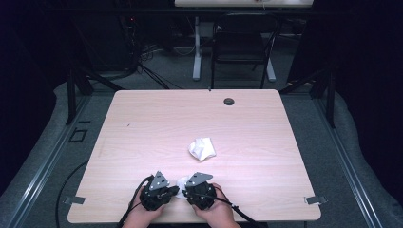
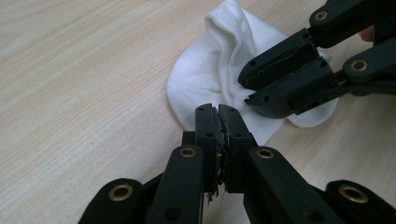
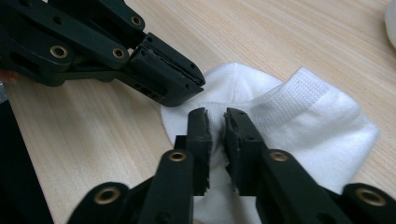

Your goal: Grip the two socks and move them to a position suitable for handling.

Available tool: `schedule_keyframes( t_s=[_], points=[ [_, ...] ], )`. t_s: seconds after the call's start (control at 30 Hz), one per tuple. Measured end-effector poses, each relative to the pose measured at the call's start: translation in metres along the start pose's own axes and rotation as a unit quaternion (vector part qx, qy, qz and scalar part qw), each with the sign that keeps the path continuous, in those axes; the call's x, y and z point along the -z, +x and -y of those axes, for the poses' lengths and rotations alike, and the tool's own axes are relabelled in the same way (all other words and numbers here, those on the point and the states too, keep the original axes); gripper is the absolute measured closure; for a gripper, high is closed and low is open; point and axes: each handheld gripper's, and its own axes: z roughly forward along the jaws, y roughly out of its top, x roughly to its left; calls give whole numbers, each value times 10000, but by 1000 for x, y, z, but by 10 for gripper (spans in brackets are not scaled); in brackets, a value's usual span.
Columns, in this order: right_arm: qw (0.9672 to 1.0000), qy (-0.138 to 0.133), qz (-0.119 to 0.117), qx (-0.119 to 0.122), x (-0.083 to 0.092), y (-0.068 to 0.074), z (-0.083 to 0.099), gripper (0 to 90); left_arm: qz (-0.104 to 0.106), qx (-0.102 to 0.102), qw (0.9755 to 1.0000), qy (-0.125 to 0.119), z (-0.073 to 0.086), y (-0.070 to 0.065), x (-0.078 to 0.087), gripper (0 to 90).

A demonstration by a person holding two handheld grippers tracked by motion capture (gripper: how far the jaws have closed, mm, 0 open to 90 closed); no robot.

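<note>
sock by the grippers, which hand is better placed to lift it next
Right, probably. The right gripper has a fold of the sock pinched between its jaws, while the left gripper is shut at the sock's edge, seemingly on nothing.

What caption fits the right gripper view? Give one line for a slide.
Right gripper pinches a fold of the white sock on the wooden table; left gripper shut beside it.

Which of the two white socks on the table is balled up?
The far sock, alone mid-table, is crumpled into a ball. The near sock lies flat between the left gripper and right gripper.
</note>
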Motion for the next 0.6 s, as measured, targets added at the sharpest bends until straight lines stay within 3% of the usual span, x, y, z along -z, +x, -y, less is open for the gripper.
schedule_keyframes(
  t_s=[0.23,0.6],
  points=[
    [9999,-80,-25,-75,4,-2,-1,861,6,1,10000,5,0,0,0,877],
    [9987,-416,113,-289,42,-17,0,868,-13,33,10000,11,0,-1,1,876]
  ],
)
